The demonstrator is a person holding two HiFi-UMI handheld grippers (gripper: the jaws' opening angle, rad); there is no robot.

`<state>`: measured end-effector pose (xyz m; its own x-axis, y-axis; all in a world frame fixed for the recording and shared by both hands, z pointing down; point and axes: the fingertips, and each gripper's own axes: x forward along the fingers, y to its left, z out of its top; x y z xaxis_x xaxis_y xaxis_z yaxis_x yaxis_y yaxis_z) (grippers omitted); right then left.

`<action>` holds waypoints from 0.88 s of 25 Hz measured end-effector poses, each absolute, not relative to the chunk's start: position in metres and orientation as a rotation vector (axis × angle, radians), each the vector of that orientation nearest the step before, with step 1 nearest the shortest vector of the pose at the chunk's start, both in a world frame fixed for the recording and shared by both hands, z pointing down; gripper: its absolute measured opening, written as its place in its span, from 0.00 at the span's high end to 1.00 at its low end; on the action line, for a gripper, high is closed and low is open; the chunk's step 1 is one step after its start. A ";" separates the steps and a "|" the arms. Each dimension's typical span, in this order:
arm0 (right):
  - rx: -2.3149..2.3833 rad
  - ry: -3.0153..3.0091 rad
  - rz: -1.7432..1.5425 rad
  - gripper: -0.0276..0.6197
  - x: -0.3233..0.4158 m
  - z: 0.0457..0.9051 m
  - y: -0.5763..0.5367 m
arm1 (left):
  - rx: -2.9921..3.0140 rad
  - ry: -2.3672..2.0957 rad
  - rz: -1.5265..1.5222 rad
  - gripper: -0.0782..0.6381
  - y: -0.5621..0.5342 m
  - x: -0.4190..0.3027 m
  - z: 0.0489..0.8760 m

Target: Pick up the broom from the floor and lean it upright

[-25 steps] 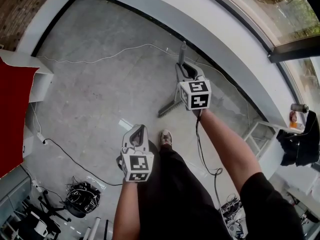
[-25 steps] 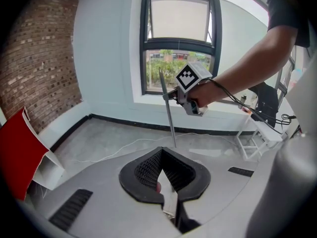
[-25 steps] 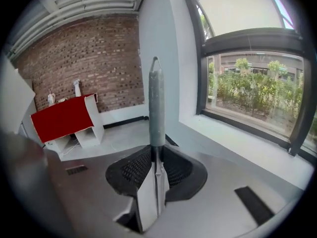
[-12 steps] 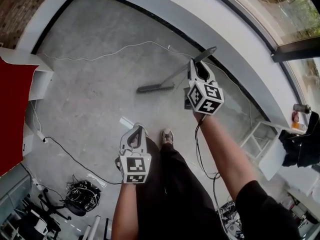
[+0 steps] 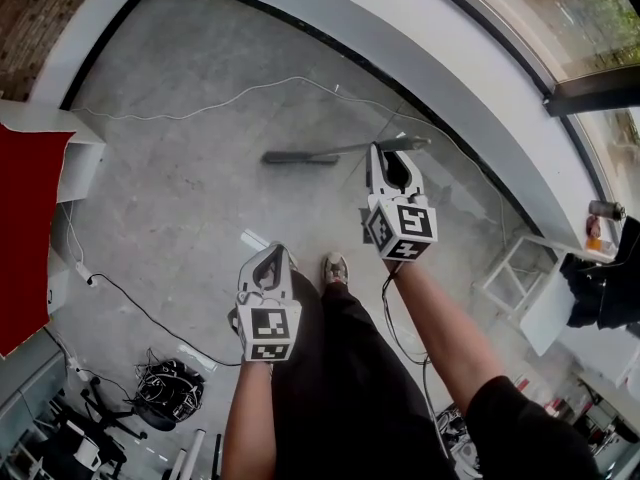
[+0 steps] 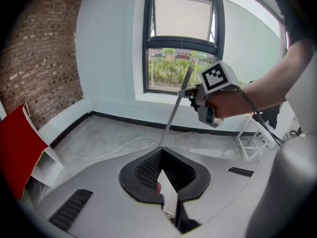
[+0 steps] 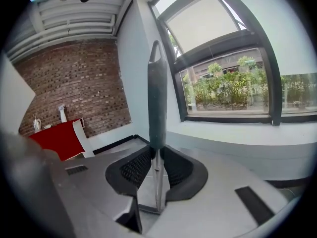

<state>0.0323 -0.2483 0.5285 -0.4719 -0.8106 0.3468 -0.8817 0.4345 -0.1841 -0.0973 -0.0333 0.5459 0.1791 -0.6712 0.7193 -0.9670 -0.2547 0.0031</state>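
Right gripper (image 5: 392, 160) clamped the broom (image 5: 335, 153) near its handle's top end; the head hung toward the floor (image 5: 190, 198), contact unclear. Left gripper (image 5: 270, 268) idled, jaws together. Doing this well required planting the head first, then tipping the handle onto the wall (image 5: 420, 38).

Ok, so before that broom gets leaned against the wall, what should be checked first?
1. Right gripper closed on the broom: ok, the jaws clamp the handle.
2. Broom upright: not ok, it slants in the left gripper view.
3. Broom head off the floor: cannot tell.
4. Left gripper free to help: ok, jaws together, nothing between them.
5. Floor by the wall: not ok, a white cable lies there.
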 end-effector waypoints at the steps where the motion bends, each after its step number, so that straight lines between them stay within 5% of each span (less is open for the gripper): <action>1: 1.475 -2.479 0.505 0.85 0.033 0.529 -0.245 | 1.997 -1.538 0.843 0.88 -0.034 -0.096 0.545; 22: 1.415 -2.484 0.493 0.85 0.040 0.535 -0.236 | 1.980 -1.533 0.841 0.88 -0.029 -0.087 0.552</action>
